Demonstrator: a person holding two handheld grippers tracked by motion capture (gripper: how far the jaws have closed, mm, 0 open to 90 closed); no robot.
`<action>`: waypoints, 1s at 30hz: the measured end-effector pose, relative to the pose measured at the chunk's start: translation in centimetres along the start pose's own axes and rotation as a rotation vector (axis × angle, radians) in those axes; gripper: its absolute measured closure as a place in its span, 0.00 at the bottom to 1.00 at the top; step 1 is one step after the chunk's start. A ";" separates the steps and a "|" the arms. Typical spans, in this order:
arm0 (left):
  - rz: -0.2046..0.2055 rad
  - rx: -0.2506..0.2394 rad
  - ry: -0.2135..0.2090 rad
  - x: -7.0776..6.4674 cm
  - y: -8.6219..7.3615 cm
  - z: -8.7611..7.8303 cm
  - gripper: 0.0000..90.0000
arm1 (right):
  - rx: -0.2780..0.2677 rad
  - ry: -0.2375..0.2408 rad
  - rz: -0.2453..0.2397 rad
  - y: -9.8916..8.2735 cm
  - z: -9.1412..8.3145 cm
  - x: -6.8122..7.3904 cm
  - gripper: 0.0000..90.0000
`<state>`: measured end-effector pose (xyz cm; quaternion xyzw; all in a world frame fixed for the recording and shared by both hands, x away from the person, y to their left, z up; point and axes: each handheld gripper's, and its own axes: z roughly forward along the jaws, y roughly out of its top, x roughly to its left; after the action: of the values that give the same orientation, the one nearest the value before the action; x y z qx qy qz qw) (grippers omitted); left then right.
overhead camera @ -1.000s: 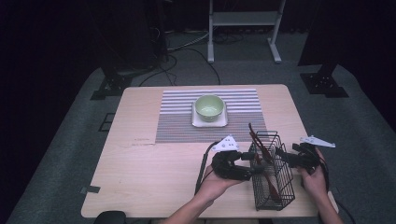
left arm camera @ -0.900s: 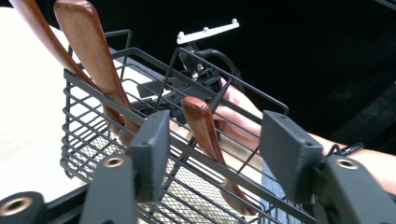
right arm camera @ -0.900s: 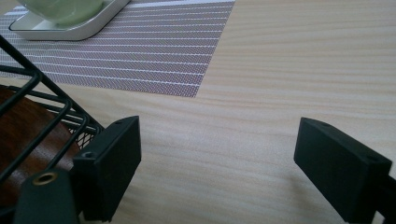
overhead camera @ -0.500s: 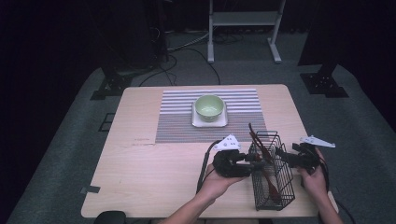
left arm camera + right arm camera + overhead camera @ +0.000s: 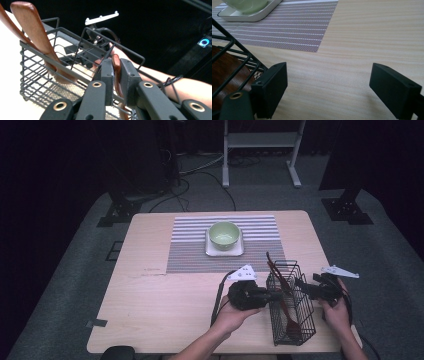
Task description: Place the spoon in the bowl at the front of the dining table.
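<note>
Working over a pale wooden table (image 5: 150, 320) on grey carpet (image 5: 65, 285) in a dark room, I have my left gripper (image 5: 115, 68), its jaws just closed, clenched on a wooden utensil handle (image 5: 116, 65) at the rim of the black wire basket (image 5: 292, 320) near the table's front right edge. My right gripper (image 5: 328, 87) hangs released beside the basket, and beyond it a green bowl (image 5: 224, 234) sits on a striped placemat (image 5: 190, 255).

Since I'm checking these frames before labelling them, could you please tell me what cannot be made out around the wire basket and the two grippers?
- Lower end of the wooden handle clamped in the left gripper: left gripper view, hidden behind the pads.
- Wooden utensils in the wire basket: high view, too small to tell their kind.
- Green bowl: right gripper view, cut off by the top edge.
- Right gripper: whether its left pad touches the basket is unclear.
</note>
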<state>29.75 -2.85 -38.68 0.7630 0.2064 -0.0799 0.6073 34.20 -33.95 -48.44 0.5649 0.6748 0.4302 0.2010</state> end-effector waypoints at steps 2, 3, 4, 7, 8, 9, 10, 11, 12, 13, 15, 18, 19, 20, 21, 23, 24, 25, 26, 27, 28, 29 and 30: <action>-0.005 -0.009 -0.004 0.0 0.1 -0.1 0.93 | 0.000 0.001 0.000 0.0 0.0 0.0 0.15; -0.005 -0.009 -0.004 0.0 0.1 -0.1 0.93 | 0.000 0.001 0.000 0.0 0.0 0.0 0.15; -0.007 -0.012 -0.008 0.0 0.1 -0.2 0.93 | 0.000 0.001 0.000 0.0 0.0 0.0 0.15; -0.039 -0.038 -0.024 0.2 0.2 -0.4 0.93 | 0.000 0.002 0.002 0.0 0.0 0.0 0.15; -0.046 -0.047 -0.028 0.2 0.2 -0.5 0.93 | 0.000 0.001 0.001 0.0 0.0 0.0 0.15; -0.050 -0.055 -0.028 0.3 0.2 -0.5 0.93 | -0.001 0.001 0.000 0.0 0.0 0.0 0.15; -0.056 -0.062 -0.031 0.3 0.2 -0.6 0.93 | 0.000 0.000 0.000 0.0 0.0 0.0 0.15; -0.058 -0.066 -0.033 0.3 0.2 -0.6 0.93 | -0.001 0.000 0.001 0.0 0.0 0.0 0.15; -0.063 -0.070 -0.034 0.3 0.3 -0.7 0.93 | 0.000 0.000 0.003 0.0 0.0 0.0 0.15; -0.063 -0.070 -0.034 0.3 0.3 -0.7 0.93 | -0.001 0.000 0.005 0.0 0.0 0.0 0.15; -0.071 -0.090 -0.038 0.3 0.5 -1.0 0.93 | -0.001 0.001 0.005 0.0 0.0 0.0 0.15; -0.084 -0.104 -0.043 0.4 0.6 -1.2 0.94 | 0.000 -0.001 0.005 0.0 0.0 0.0 0.15; -0.088 -0.105 -0.043 0.4 0.7 -1.2 0.94 | 0.000 -0.001 0.005 0.0 0.0 0.0 0.15; -0.090 -0.106 -0.044 0.3 0.7 -1.3 0.94 | 0.000 -0.002 0.005 0.0 0.0 0.0 0.15; -0.090 -0.106 -0.044 0.3 0.7 -1.3 0.94 | -0.001 -0.002 0.005 0.0 0.0 0.0 0.15; -0.091 -0.116 -0.047 0.3 0.8 -1.4 0.94 | -0.001 -0.002 0.004 0.0 0.0 0.0 0.15; -0.092 -0.125 -0.049 0.2 1.0 -1.6 0.93 | -0.001 -0.002 0.003 0.0 0.0 0.0 0.15; -0.092 -0.125 -0.049 0.2 1.0 -1.6 0.94 | -0.001 -0.003 0.003 0.0 0.0 0.0 0.15; -0.095 -0.133 -0.051 0.2 1.2 -1.8 0.94 | -0.003 -0.002 0.004 0.0 0.0 0.0 0.15; -0.095 -0.133 -0.051 0.2 1.2 -1.8 0.93 | -0.003 -0.002 0.004 0.0 0.0 0.0 0.15; -0.095 -0.139 -0.052 0.2 1.3 -1.9 0.93 | -0.003 -0.002 0.007 0.0 0.0 0.0 0.15; -0.096 -0.145 -0.053 0.1 1.5 -2.2 0.93 | -0.002 -0.001 0.008 0.0 0.0 0.0 0.15; -0.096 -0.145 -0.053 0.1 1.5 -2.2 0.94 | -0.002 -0.001 0.008 0.0 0.0 0.0 0.15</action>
<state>30.21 -0.99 -36.81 0.7040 0.2320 -0.1139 0.6615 34.21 -33.99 -48.45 0.5675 0.6720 0.4317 0.2002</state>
